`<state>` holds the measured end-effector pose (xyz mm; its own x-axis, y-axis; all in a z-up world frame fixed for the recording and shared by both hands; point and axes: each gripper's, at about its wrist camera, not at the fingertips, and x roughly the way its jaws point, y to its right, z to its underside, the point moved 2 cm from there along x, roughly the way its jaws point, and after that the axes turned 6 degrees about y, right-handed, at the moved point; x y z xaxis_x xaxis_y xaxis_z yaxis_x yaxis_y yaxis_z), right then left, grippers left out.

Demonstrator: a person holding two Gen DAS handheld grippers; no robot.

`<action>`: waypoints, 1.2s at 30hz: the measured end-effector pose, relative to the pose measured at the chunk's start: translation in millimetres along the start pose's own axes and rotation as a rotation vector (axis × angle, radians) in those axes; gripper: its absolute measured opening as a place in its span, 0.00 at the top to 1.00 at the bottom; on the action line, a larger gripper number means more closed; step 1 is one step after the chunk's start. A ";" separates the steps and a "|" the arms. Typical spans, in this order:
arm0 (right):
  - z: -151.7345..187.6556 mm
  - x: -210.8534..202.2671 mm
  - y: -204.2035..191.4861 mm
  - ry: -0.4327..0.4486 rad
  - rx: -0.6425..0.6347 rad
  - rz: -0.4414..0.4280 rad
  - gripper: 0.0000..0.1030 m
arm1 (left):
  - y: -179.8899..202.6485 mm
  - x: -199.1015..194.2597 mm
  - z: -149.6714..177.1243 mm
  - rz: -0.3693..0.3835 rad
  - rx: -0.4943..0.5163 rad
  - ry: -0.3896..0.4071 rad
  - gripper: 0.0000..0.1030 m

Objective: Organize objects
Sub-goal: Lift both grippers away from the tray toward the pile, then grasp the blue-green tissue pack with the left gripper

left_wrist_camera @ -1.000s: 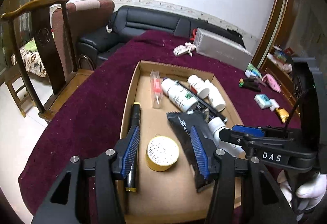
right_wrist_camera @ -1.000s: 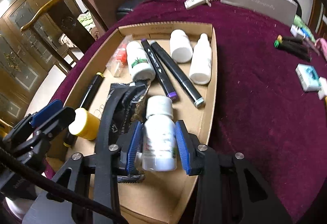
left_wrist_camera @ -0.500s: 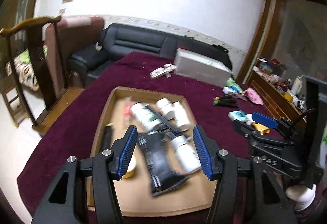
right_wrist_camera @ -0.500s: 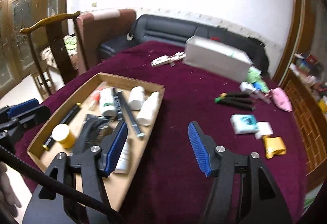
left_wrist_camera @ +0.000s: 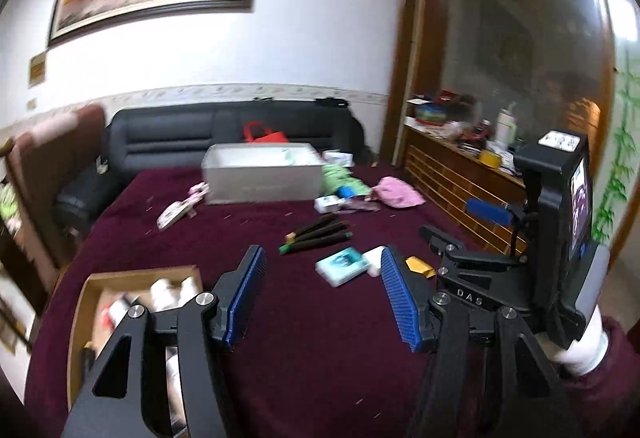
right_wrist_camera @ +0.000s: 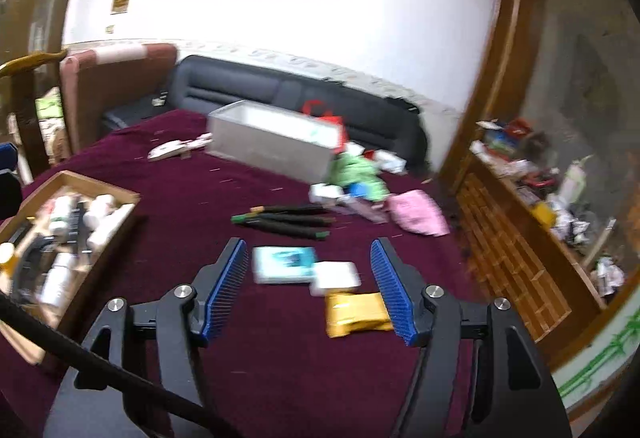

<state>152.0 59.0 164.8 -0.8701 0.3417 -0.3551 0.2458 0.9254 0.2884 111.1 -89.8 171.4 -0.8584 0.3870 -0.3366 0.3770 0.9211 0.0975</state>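
Cardboard tray (right_wrist_camera: 120,198) at left on the maroon surface (right_wrist_camera: 240,378), packed with white bottles (right_wrist_camera: 100,214) and dark markers, blurred. Loose on the cloth: dark marker bundle (right_wrist_camera: 288,222), teal-white packet (right_wrist_camera: 284,264), white block (right_wrist_camera: 336,276) touching it, yellow sachet (right_wrist_camera: 356,314) just beside.

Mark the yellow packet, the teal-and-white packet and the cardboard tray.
yellow packet (right_wrist_camera: 356,312), right wrist view, middle of its wrapper.
teal-and-white packet (right_wrist_camera: 285,264), right wrist view, centre of its printed top.
cardboard tray (right_wrist_camera: 120,216), right wrist view, its right-hand wall.
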 end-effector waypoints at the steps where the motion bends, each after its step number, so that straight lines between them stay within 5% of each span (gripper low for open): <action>1: -2.3 -0.3 14.1 0.009 -0.013 0.025 0.32 | 8.3 5.8 -4.1 0.015 0.010 -0.002 0.48; 8: -29.2 18.4 99.1 0.018 -0.054 0.181 0.23 | 54.2 69.5 -24.8 0.059 0.136 -0.065 0.46; 10: -31.7 33.5 117.7 -0.032 -0.016 0.141 0.21 | 58.0 94.0 -19.9 0.076 0.148 -0.117 0.46; 15: 15.9 81.8 137.2 -0.184 0.322 -0.116 0.21 | 55.2 156.4 20.7 0.089 0.148 -0.263 0.46; 18: 50.1 114.7 131.5 -0.256 0.444 -0.156 0.21 | 53.0 181.6 43.1 0.073 0.230 -0.305 0.46; 27: 88.5 147.9 128.0 -0.258 0.502 0.024 0.22 | 56.2 244.0 60.4 0.107 0.404 -0.344 0.46; 36: 90.7 150.4 133.5 -0.252 0.468 0.030 0.22 | 73.3 290.0 76.4 0.212 0.351 -0.402 0.40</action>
<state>92.7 248.8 69.2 -0.7442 0.3444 -0.5724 0.4833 0.8691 -0.1053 -83.7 86.7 9.4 -0.5782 0.4513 -0.6797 0.6781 0.7291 -0.0927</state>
